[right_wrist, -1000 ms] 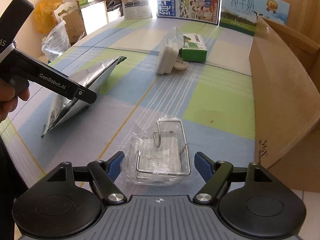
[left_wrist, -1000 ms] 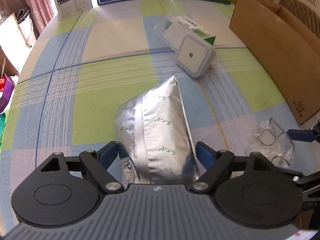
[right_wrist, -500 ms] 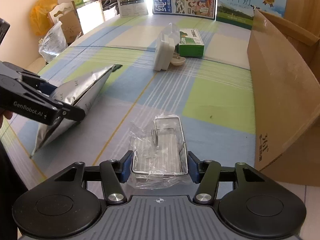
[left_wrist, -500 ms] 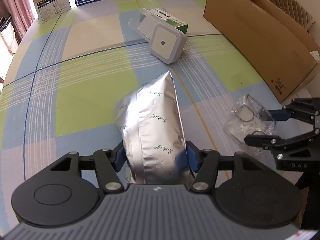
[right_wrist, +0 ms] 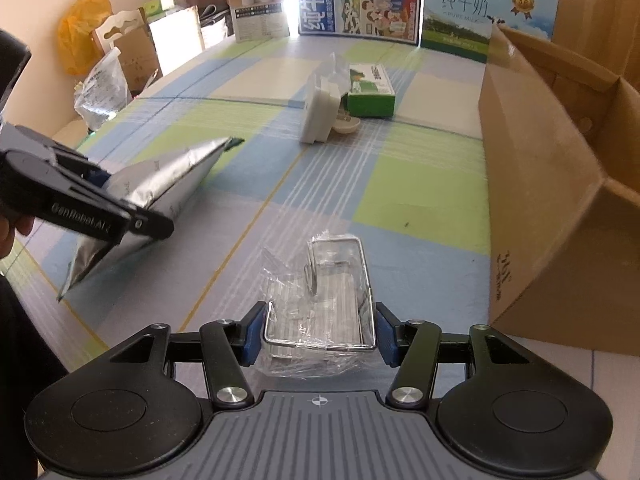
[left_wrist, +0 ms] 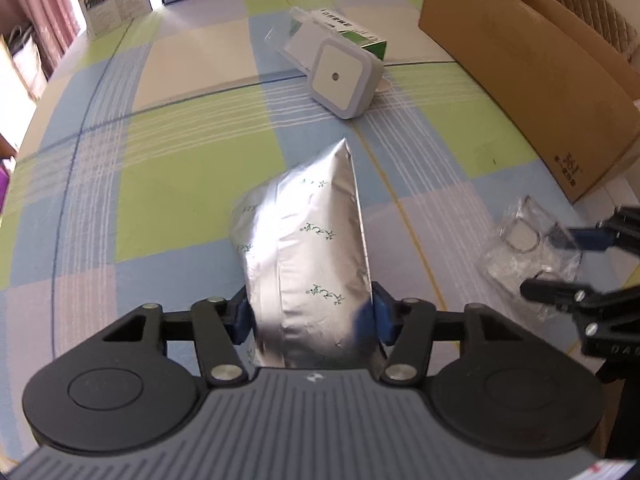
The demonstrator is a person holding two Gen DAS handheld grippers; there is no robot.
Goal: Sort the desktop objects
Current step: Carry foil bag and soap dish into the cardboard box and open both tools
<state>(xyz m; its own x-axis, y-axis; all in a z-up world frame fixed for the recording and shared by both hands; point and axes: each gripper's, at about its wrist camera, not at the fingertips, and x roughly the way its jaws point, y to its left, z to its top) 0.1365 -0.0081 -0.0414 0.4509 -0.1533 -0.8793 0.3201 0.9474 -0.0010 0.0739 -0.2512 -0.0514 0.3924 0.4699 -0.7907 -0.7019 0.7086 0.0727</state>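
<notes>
1. The left gripper (left_wrist: 310,316) is clamped on the silver foil pouch (left_wrist: 308,248): both blue pads press into the pouch's sides near its lower end. A second ago the pads stood wide of it, and half a second ago they had just met the foil.
2. Ahead of the left fingers the pouch rises to a pointed corner, tilted up off the checked tablecloth (left_wrist: 180,184). In the right wrist view the pouch (right_wrist: 160,188) hangs slanted from the left gripper (right_wrist: 136,222), and its lower corner looks to be near or on the cloth; I cannot tell which.
3. The right gripper (right_wrist: 318,334) has closed on the bagged wire rack (right_wrist: 332,292). Its pads sit against the two sides of the chrome frame through the clear plastic, where a second ago they were spread apart with the rack lying loose between them.
4. From the left wrist view, the rack (left_wrist: 528,240) lies to the right of the left gripper, with the right gripper's fingers (left_wrist: 592,236) around it.
5. Farther ahead of both grippers stand the white square night light (left_wrist: 340,76) and, just behind it, the green and white carton (left_wrist: 352,32). Both keep their places on the cloth.
6. To the right of the right gripper stands the open cardboard box (right_wrist: 552,184), its near wall beside the rack.
7. At the far edge of the cloth, milk cartons (right_wrist: 360,0) stand in a row.
</notes>
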